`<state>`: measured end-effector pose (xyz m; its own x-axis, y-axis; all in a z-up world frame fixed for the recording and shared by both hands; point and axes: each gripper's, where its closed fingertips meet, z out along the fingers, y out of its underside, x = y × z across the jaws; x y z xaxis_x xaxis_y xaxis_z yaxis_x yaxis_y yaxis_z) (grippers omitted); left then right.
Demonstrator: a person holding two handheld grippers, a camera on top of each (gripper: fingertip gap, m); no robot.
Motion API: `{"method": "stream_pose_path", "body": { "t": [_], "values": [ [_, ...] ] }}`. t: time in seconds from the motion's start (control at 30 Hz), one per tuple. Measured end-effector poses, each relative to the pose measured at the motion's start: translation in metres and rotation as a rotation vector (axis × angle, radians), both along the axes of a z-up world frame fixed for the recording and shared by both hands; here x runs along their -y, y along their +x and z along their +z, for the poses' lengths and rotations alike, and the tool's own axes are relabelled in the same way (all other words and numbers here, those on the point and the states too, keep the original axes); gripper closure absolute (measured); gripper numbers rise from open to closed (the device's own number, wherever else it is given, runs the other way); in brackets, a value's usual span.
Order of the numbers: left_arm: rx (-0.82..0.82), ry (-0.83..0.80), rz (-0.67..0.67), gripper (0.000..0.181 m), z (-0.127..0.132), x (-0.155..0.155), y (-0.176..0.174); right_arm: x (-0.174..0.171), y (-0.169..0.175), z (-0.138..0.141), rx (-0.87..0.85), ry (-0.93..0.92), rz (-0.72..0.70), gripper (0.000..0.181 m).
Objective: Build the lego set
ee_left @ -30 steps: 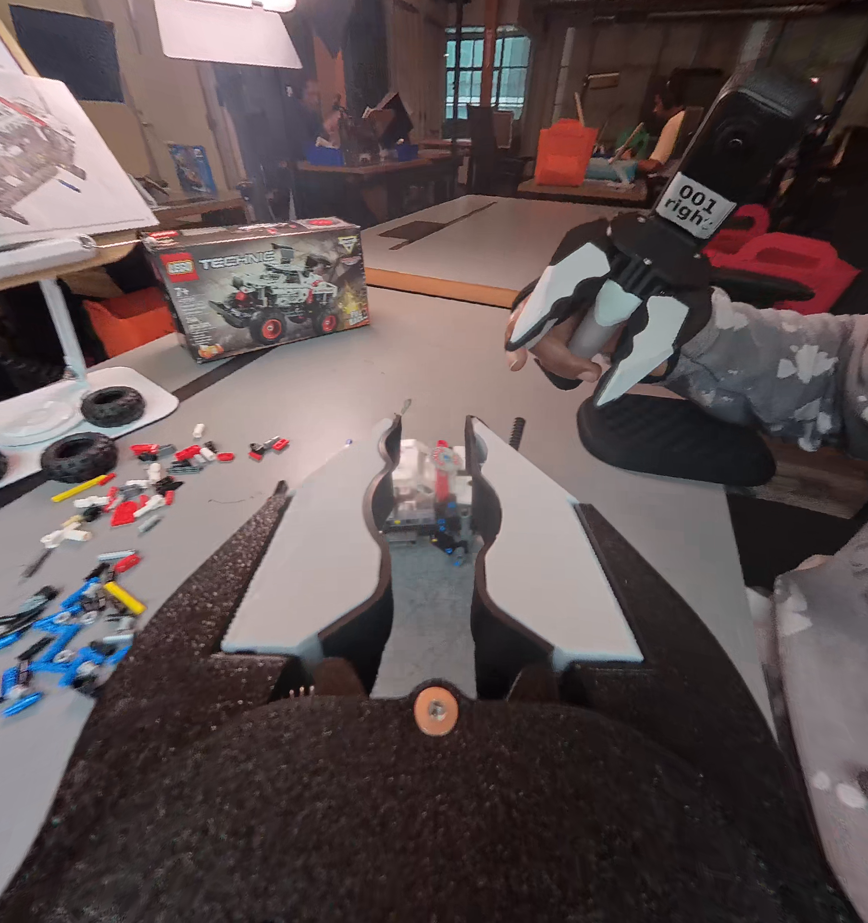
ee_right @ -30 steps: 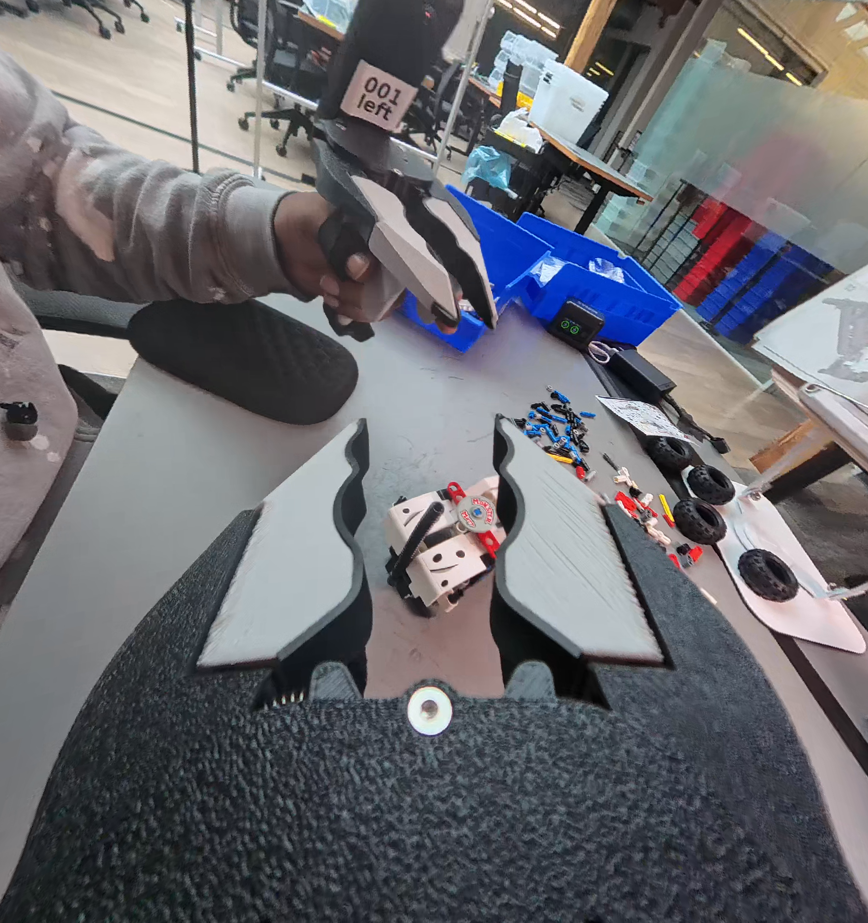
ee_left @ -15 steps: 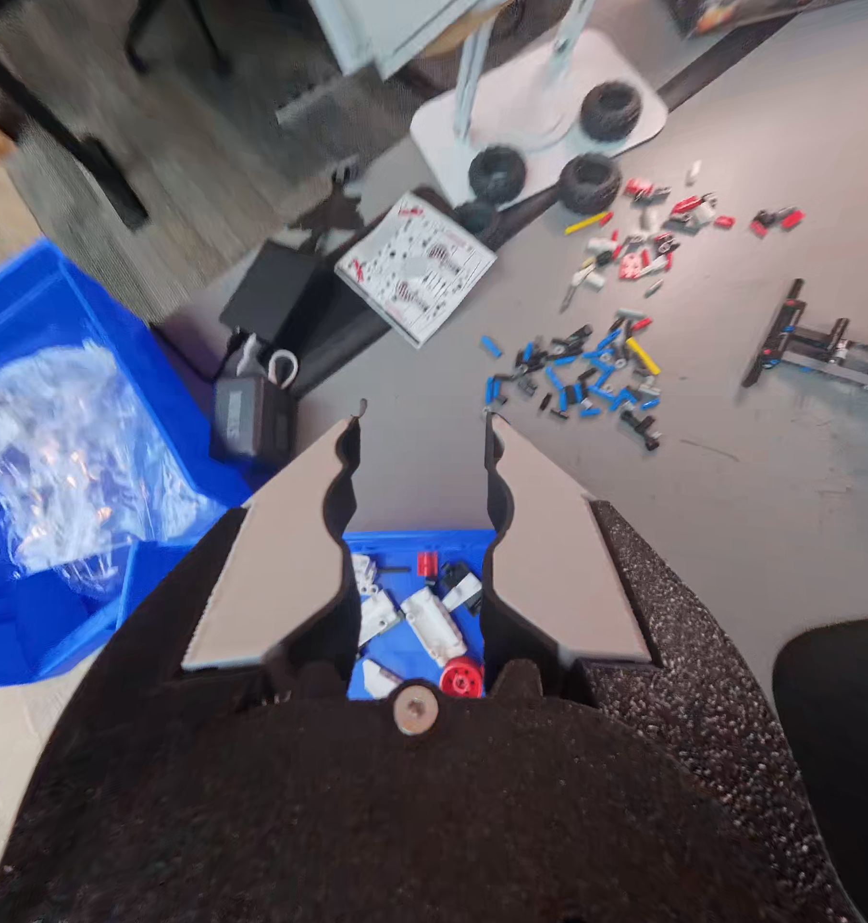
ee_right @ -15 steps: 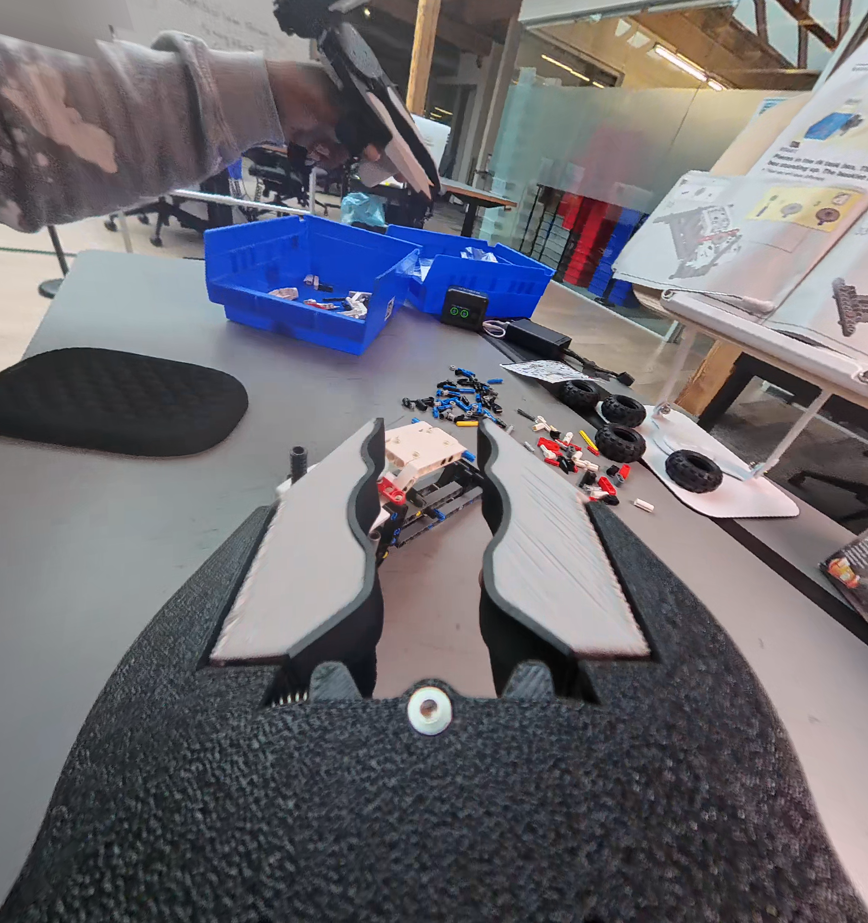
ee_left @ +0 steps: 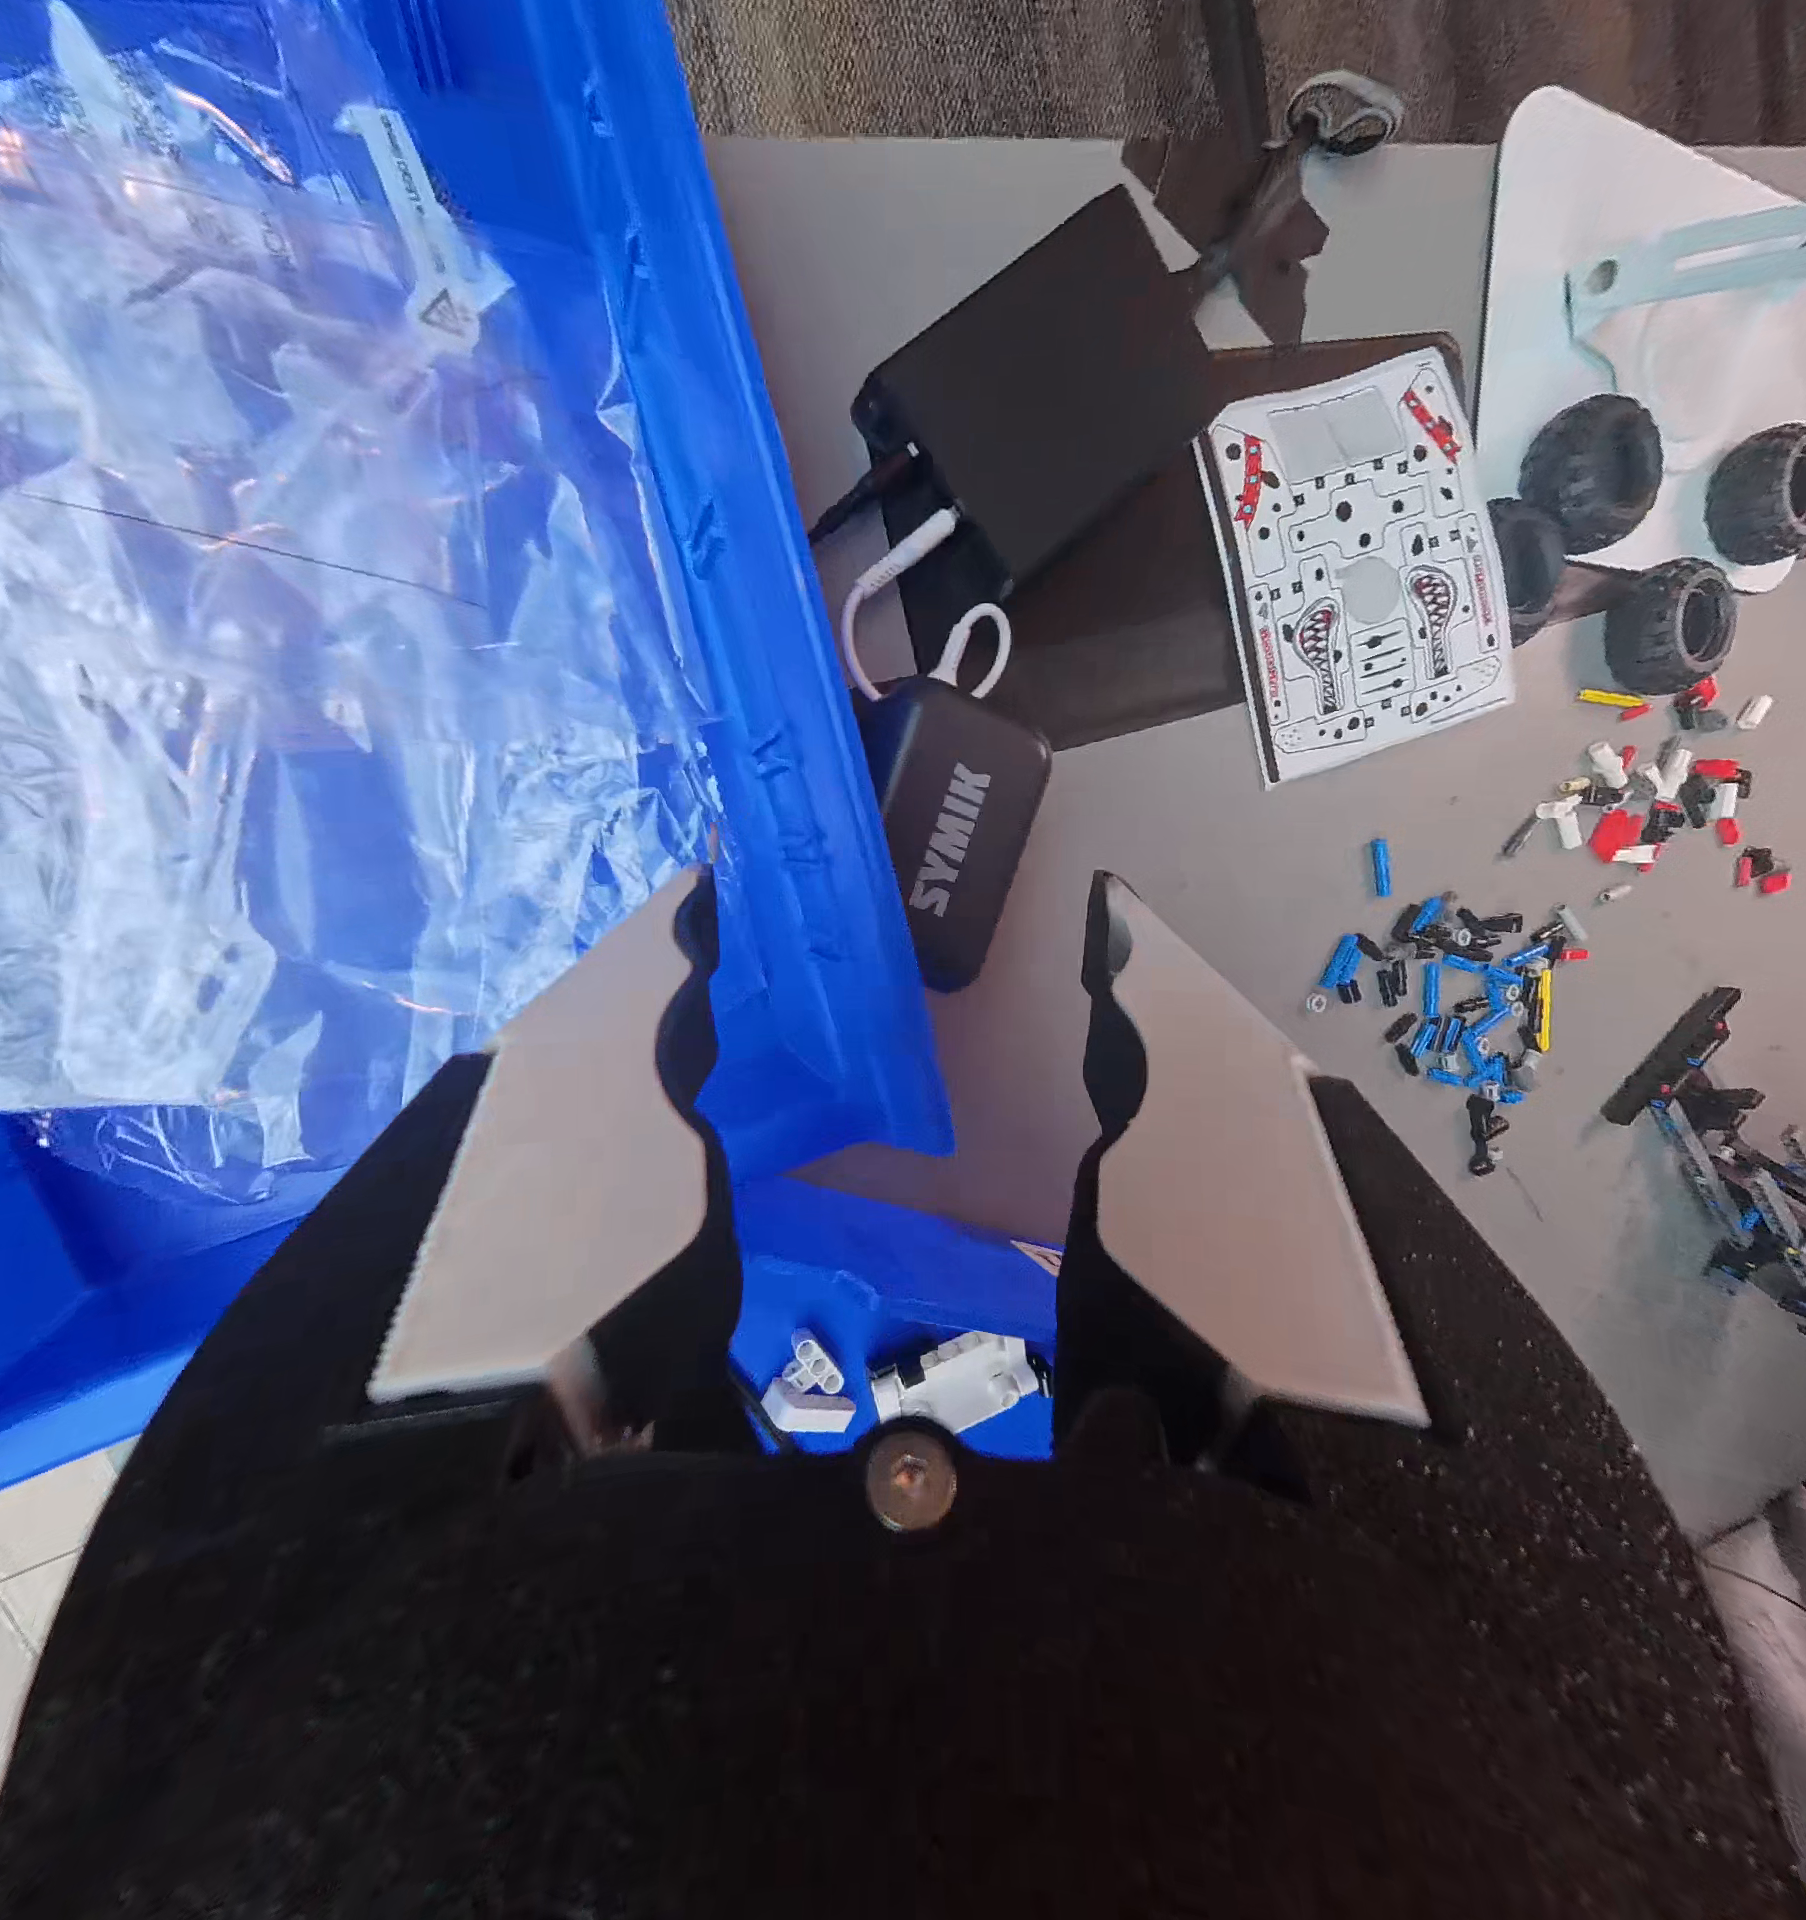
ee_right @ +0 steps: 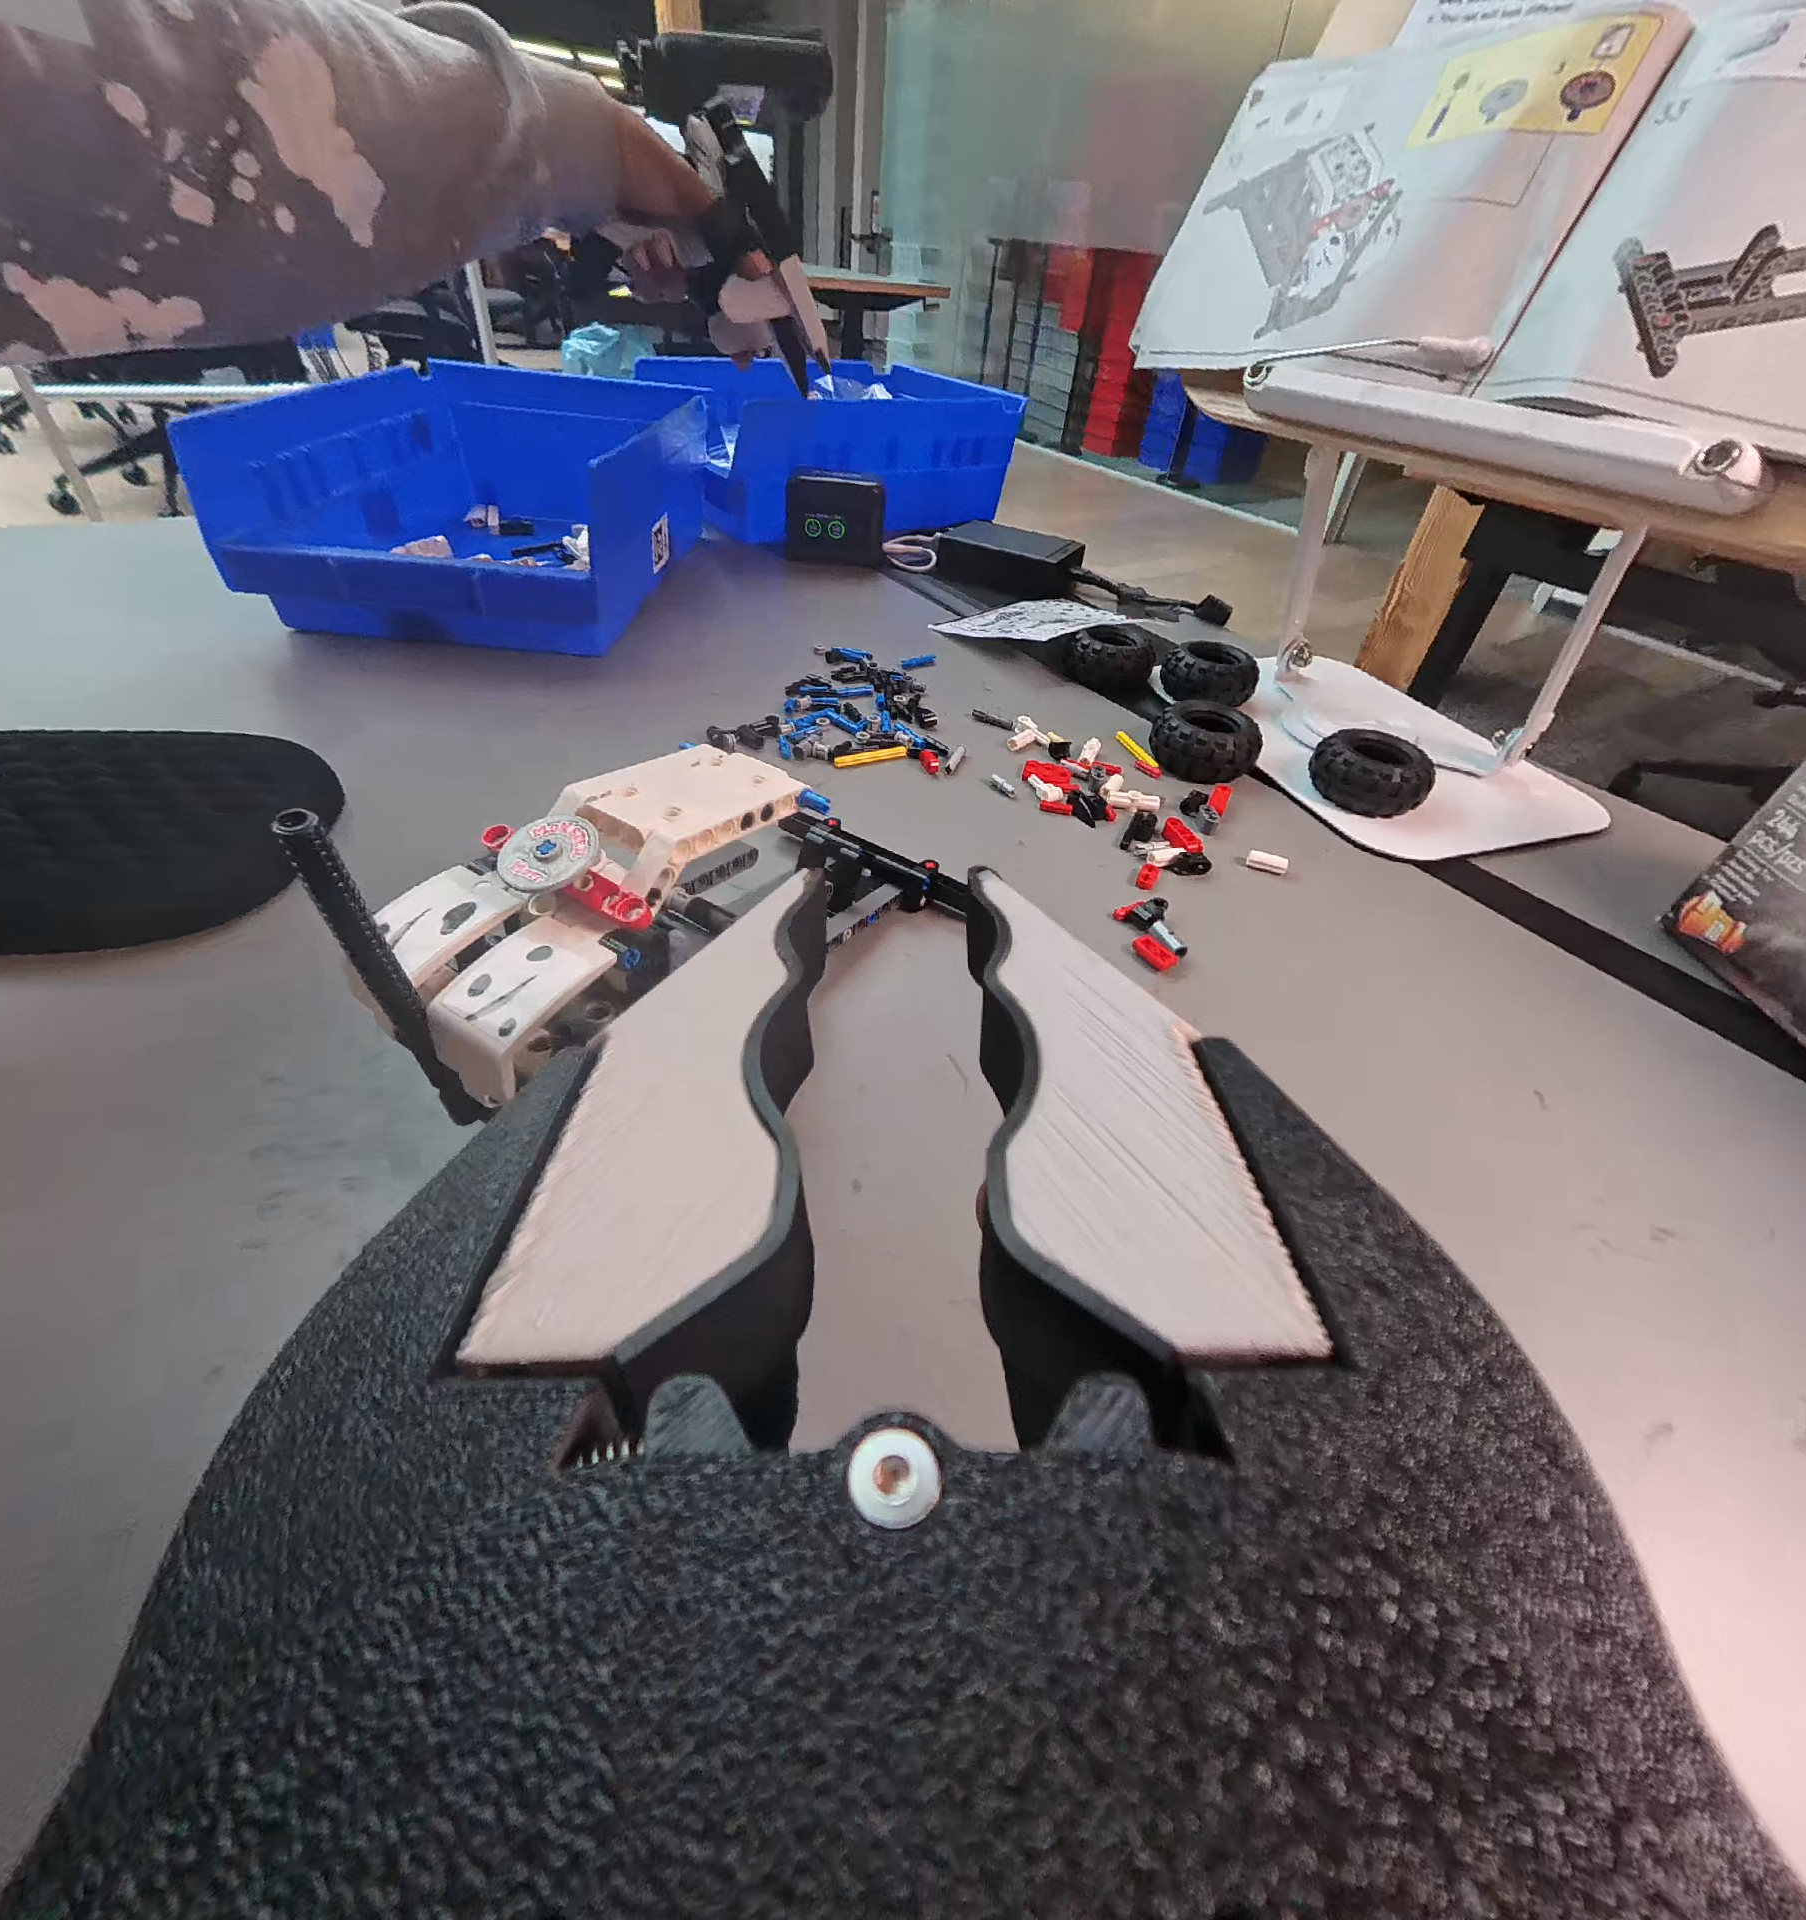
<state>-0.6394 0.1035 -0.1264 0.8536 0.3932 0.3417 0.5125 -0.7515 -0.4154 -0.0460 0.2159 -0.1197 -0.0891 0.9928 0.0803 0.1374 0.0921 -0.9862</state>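
Observation:
The partly built lego model (ee_right: 608, 883), with white panels, a grey round disc and a black axle sticking up, lies on the grey table (ee_right: 1398, 1091). It also shows at the right edge of the left wrist view (ee_left: 1751, 1174). My right gripper (ee_right: 894, 883) is open and empty, low over the table just right of the model, its tips near the model's black beam. My left gripper (ee_left: 899, 883) is open and empty, high over two blue bins; it shows in the right wrist view (ee_right: 774, 301). The near bin (ee_left: 878, 1257) holds white lego pieces (ee_left: 951, 1387).
The far bin (ee_left: 774, 727) holds clear plastic bags. Loose blue and black pieces (ee_right: 857, 717), red and white pieces (ee_right: 1107, 800), several tyres (ee_right: 1205, 740) and a sticker sheet (ee_left: 1356, 561) lie on the table. A booklet stand (ee_right: 1501, 208), a black device (ee_right: 834, 517) and a black pad (ee_right: 99, 831) are nearby. The grippers' ends are close to 60 cm from one another.
My left gripper has left the model, swung over to the blue bins and opened wider. My right gripper has shifted right, so the model now lies to its left instead of between its fingers.

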Motion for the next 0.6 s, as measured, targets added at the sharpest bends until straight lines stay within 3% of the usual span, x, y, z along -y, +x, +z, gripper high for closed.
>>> {"method": "stream_pose_path", "body": {
  "t": [0.17,0.27,0.4,0.5,0.6],
  "values": [
    [-0.013,-0.26,-0.138,0.112,-0.036,0.023,0.004,-0.006,-0.004,-0.014,0.037,-0.016,0.0,0.159],
    [-0.09,-0.363,-0.273,0.118,-0.039,0.03,0.005,-0.005,-0.006,-0.02,0.053,-0.014,0.01,0.162],
    [-0.194,-0.25,-0.409,0.12,-0.018,-0.003,0.012,-0.004,-0.007,-0.023,0.062,-0.011,0.014,0.163],
    [-0.258,-0.157,-0.439,0.118,-0.003,-0.024,0.013,-0.004,-0.007,-0.023,0.063,-0.009,0.012,0.163],
    [-0.298,0.056,-0.427,0.12,0.026,-0.052,0.018,-0.003,-0.006,-0.023,0.063,-0.007,0.012,0.163]
  ]
}}
